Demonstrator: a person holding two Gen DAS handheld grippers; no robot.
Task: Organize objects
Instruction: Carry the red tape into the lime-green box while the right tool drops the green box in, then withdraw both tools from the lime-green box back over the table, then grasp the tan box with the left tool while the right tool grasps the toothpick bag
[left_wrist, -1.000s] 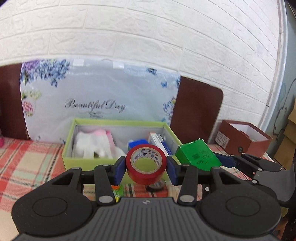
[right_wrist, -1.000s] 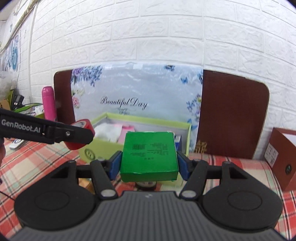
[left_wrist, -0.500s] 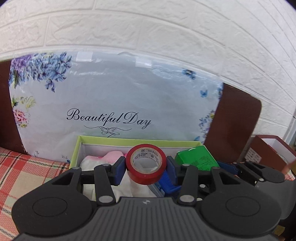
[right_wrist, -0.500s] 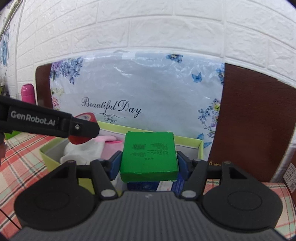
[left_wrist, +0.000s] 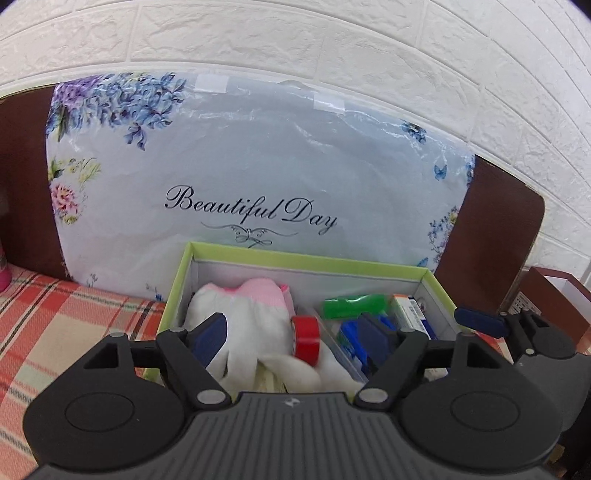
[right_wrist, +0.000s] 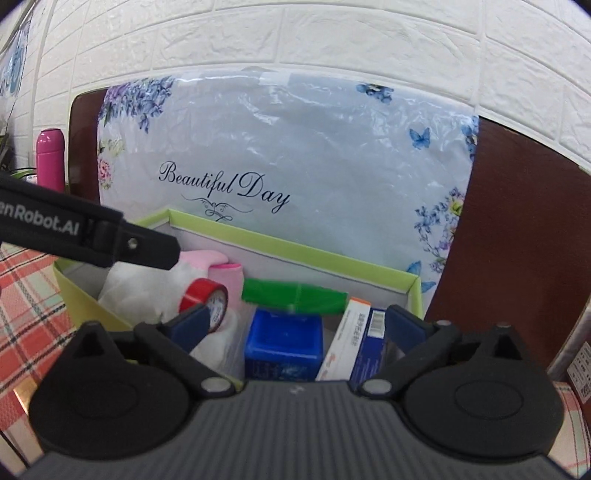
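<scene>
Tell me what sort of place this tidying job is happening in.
Probably a home or small office corner: a table under a checked cloth stands against a white brick-pattern wall, a flowered "Beautiful Day" bag leans there, and a green storage box holds gloves, tape and small cartons.

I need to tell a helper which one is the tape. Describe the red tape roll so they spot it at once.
Find the lime-green box in front of the flowered "Beautiful Day" bag. The red tape roll sits inside on the white and pink gloves, left of the blue tub. It is the only red ring there.
</scene>
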